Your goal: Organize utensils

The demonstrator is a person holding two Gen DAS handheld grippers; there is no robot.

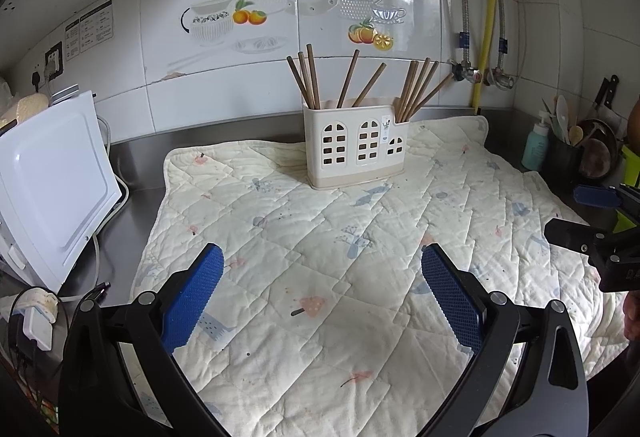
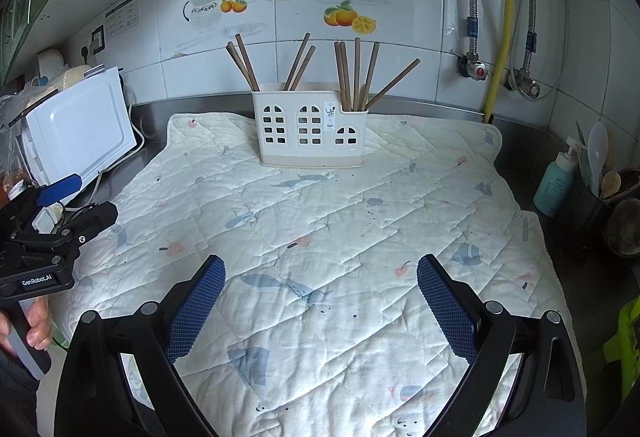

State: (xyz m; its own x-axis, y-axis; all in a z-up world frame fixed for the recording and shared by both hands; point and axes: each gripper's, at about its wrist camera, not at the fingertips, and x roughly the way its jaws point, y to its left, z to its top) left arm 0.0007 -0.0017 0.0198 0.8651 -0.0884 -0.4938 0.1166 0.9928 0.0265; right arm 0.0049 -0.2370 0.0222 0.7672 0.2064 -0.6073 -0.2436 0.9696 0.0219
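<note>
Wooden chopsticks [image 1: 352, 81] all stand in cream holder [image 1: 356, 145] on quilted mat [image 1: 280, 221], desk back; left claw [image 1: 322, 257] wide, empty | right view: right claw [image 2: 321, 267] wide, empty; mat bare of loose utensils, sorting looks finished or nearly so

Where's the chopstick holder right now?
The chopstick holder stands upright at the far edge of the quilted mat, centred in both wrist views, just before the tiled wall, chopsticks sticking out.
</note>
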